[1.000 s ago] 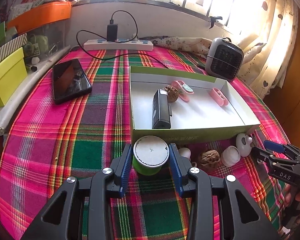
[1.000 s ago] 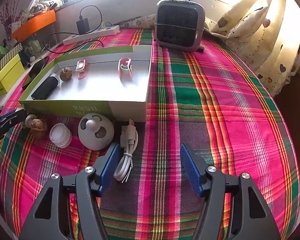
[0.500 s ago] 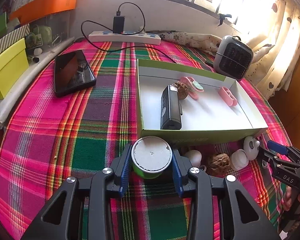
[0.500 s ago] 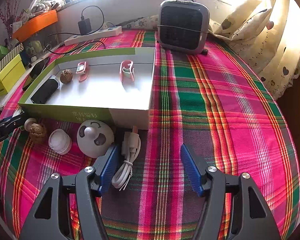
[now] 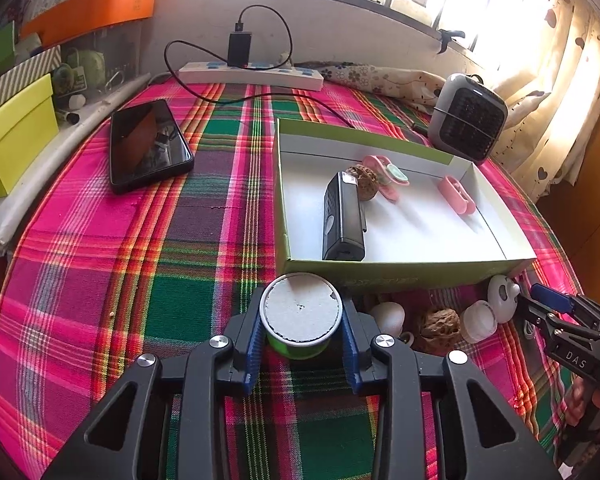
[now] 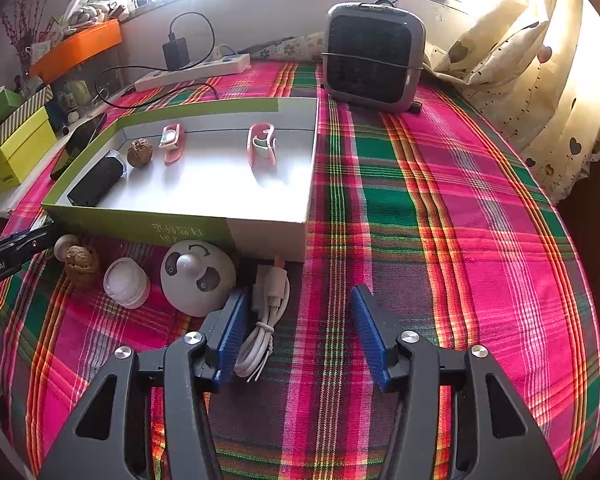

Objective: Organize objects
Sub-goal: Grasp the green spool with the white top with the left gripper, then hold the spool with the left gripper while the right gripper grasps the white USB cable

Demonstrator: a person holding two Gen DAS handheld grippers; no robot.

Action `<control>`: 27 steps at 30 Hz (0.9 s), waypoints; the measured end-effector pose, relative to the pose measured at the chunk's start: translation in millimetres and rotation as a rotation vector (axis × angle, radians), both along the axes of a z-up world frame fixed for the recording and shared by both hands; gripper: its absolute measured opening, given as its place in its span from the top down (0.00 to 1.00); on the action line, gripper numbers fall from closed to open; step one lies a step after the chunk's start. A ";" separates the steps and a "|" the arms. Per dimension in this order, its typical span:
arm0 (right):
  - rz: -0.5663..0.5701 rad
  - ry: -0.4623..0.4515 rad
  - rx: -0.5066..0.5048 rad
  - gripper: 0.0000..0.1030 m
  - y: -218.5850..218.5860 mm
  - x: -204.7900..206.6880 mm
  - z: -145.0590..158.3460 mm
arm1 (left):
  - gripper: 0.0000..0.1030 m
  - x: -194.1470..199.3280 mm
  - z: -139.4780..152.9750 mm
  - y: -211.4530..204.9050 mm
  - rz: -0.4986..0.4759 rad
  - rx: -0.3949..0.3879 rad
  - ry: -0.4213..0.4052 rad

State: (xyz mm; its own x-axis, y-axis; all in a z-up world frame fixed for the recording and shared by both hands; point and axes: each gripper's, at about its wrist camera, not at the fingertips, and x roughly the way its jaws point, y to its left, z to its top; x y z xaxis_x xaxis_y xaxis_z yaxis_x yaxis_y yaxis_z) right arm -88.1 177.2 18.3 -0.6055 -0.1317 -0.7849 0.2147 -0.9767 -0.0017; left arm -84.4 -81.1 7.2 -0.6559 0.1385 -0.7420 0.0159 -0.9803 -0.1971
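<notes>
My left gripper (image 5: 302,344) is closing, and its blue pads touch both sides of a green cup with a white lid (image 5: 300,308), just in front of the green-walled box (image 5: 380,272). Inside the box lie a black device (image 5: 342,216), a walnut (image 5: 364,176) and two pink clips (image 5: 456,194). My right gripper (image 6: 298,320) is closing too. A coiled white cable (image 6: 266,312) lies between its jaws against the left pad, and the right pad stands well clear of it. Beside it sit a white panda-faced ball (image 6: 198,276), a small white jar (image 6: 126,284) and another walnut (image 6: 80,262).
A black phone (image 5: 148,144) lies to the left on the plaid cloth. A power strip (image 5: 252,72) with a charger runs along the back wall. A grey heater (image 6: 374,56) stands behind the box's right corner. Yellow and orange boxes (image 5: 12,136) line the left ledge.
The left jaws have drawn in until the pads meet the green cup. The right jaws have narrowed around the white cable without moving away.
</notes>
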 end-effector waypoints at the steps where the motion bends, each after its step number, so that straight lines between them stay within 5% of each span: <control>1: 0.001 0.000 -0.001 0.51 -0.1 0.2 -0.1 | 0.70 -0.2 0.1 -0.6 0.000 0.001 0.000; 14: -0.004 0.006 -0.031 0.81 5.7 2.4 1.0 | 0.71 2.9 0.9 -2.2 0.009 0.004 0.010; 27: 0.004 0.000 -0.078 0.82 6.9 4.5 1.9 | 0.71 5.4 1.8 -2.6 0.012 -0.004 0.014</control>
